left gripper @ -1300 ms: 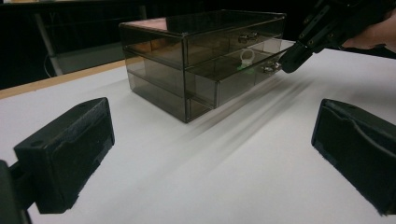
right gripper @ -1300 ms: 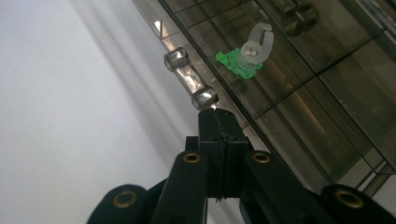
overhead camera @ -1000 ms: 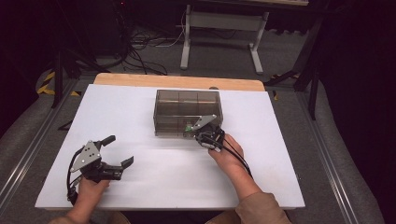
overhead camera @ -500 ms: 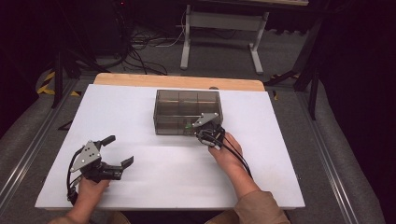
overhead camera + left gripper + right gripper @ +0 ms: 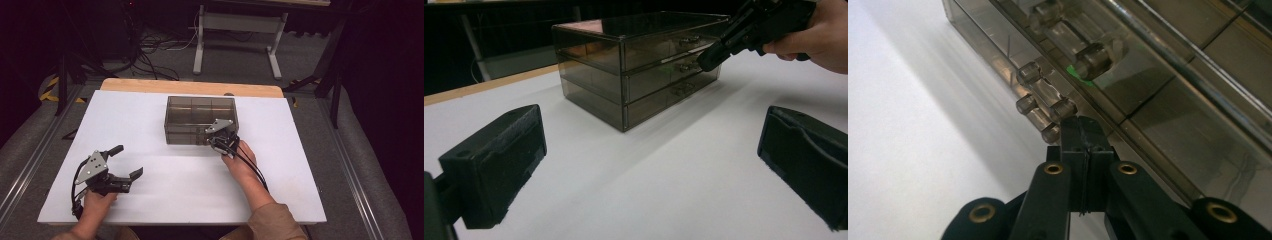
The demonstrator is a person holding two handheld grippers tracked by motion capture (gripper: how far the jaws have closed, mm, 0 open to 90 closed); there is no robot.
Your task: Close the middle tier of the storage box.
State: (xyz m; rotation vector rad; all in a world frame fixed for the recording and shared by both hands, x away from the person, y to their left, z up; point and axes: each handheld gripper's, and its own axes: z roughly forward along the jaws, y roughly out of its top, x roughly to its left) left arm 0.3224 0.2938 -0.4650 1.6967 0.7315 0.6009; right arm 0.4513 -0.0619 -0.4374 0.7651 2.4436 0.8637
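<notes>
I had the right gripper (image 5: 1083, 131) pinched shut against a drawer handle (image 5: 1048, 95); the drawers (image 5: 644, 65) were unopened, and the left gripper (image 5: 649, 165) gaped wide.

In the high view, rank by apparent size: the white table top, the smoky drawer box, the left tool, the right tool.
1. White table top
2. Smoky drawer box
3. Left tool
4. Right tool. It looks smaller, but it points away from the camera, so that is unsure.

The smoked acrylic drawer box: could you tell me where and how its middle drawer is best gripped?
Probably by the clear bar handle on the front of the drawer box, approached head-on. It stands off the face on two posts, leaving room for a jaw behind. The shut right gripper would need to open first.
</notes>
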